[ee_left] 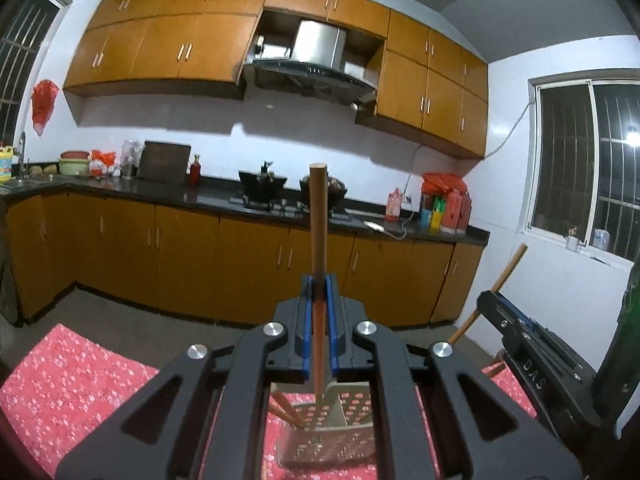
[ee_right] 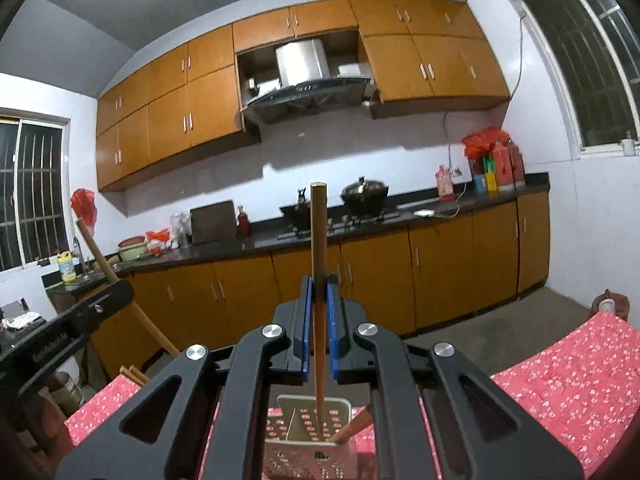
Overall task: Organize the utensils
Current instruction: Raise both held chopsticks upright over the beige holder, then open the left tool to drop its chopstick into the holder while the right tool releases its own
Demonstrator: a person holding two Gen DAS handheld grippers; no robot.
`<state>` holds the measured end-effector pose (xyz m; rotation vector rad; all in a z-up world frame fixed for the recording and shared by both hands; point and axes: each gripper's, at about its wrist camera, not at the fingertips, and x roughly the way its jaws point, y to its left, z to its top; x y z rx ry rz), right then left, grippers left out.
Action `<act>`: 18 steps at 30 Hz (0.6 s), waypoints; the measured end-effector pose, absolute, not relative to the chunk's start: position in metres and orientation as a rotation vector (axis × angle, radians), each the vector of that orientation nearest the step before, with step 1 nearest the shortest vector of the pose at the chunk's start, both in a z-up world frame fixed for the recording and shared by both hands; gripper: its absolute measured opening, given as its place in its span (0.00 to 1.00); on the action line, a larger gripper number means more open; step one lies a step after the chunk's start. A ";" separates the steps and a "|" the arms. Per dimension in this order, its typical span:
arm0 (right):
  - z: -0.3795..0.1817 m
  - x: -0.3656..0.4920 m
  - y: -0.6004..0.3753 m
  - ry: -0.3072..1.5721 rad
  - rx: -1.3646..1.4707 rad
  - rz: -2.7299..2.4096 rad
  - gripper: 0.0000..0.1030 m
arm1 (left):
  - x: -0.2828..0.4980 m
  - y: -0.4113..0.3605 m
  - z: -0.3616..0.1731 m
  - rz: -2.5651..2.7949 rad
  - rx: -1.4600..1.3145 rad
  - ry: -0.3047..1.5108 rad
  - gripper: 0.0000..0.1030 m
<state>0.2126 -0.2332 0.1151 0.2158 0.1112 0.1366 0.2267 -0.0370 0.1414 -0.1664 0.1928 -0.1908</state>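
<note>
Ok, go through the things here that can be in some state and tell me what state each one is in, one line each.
Left gripper: shut on a chopstick, held upright.
Right gripper: shut on a second chopstick, held upright.
Holder: standing on the red cloth, one chopstick leaning inside already.
Upper cabinets: doors closed.
Lower cabinets: doors closed.
Pot: lid on.

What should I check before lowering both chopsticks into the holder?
1. Left gripper shut on its chopstick: ok.
2. Right gripper shut on its chopstick: ok.
3. Both chopsticks near upright: ok.
4. Perforated holder beneath the tips: ok.
5. Holder upright on the red tablecloth: ok.
6. Room left beside the chopstick already inside: cannot tell.
</note>
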 end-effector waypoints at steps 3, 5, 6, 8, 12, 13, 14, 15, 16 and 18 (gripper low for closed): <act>0.113 0.211 -0.233 0.132 0.214 0.145 0.13 | 0.230 -0.038 0.136 -0.195 -0.170 0.217 0.08; 0.114 0.207 -0.235 0.135 0.221 0.146 0.26 | 0.229 -0.037 0.135 -0.196 -0.167 0.222 0.10; 0.114 0.204 -0.235 0.133 0.224 0.144 0.33 | 0.228 -0.036 0.135 -0.196 -0.167 0.223 0.10; 0.119 0.197 -0.238 0.127 0.228 0.146 0.33 | 0.224 -0.034 0.136 -0.192 -0.167 0.221 0.11; 0.128 0.183 -0.244 0.117 0.236 0.141 0.34 | 0.209 -0.023 0.142 -0.192 -0.193 0.206 0.14; 0.130 0.175 -0.248 0.116 0.239 0.138 0.34 | 0.206 -0.020 0.144 -0.194 -0.199 0.203 0.15; 0.131 0.168 -0.251 0.112 0.242 0.136 0.34 | 0.201 -0.016 0.145 -0.197 -0.206 0.199 0.16; 0.131 0.159 -0.254 0.111 0.242 0.128 0.34 | 0.194 -0.011 0.147 -0.200 -0.215 0.193 0.16; 0.131 0.151 -0.258 0.113 0.245 0.120 0.34 | 0.187 -0.007 0.148 -0.197 -0.220 0.192 0.17; 0.126 0.137 -0.267 0.135 0.253 0.106 0.34 | 0.172 0.003 0.146 -0.194 -0.229 0.197 0.19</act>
